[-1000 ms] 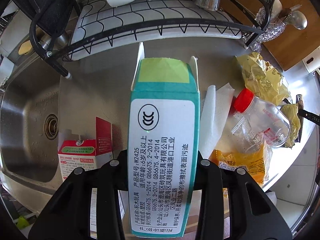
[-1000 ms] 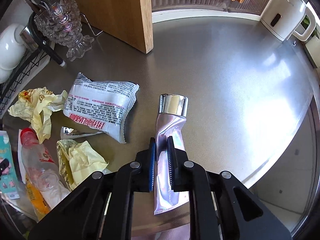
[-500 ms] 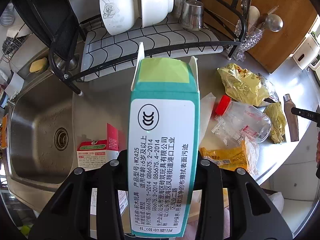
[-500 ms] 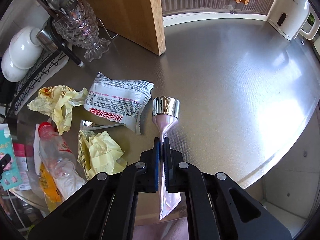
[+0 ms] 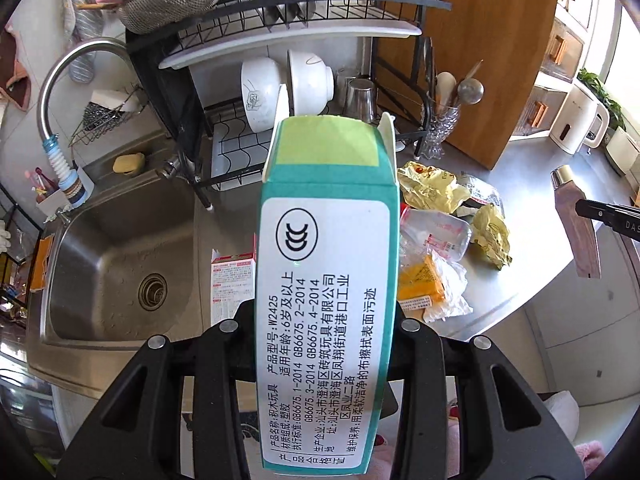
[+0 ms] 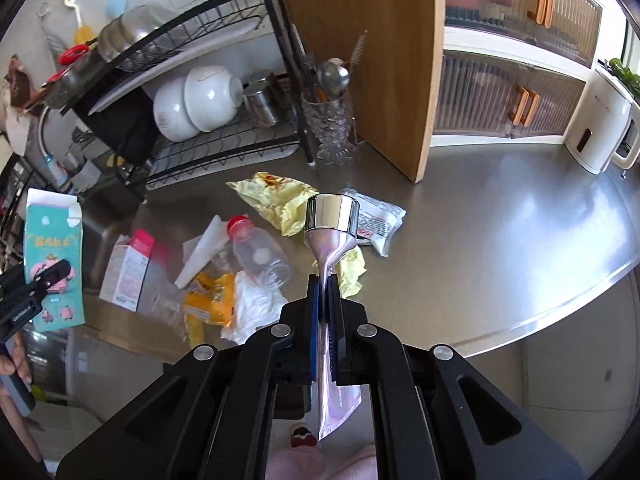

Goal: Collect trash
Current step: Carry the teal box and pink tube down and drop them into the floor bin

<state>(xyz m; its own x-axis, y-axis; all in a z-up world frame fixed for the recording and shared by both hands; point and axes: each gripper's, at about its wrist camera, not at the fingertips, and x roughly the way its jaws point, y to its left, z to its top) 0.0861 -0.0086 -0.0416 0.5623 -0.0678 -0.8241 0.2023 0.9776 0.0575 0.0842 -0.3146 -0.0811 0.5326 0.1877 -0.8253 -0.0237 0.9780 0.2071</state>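
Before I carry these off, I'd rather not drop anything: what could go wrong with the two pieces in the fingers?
1. The right gripper pinches the squeezed tube flat on its thin body, with the heavy chrome cap out front; it may swing or slip.
2. The left gripper holds the teal carton low, and its open top flaps could snag the dish rack.
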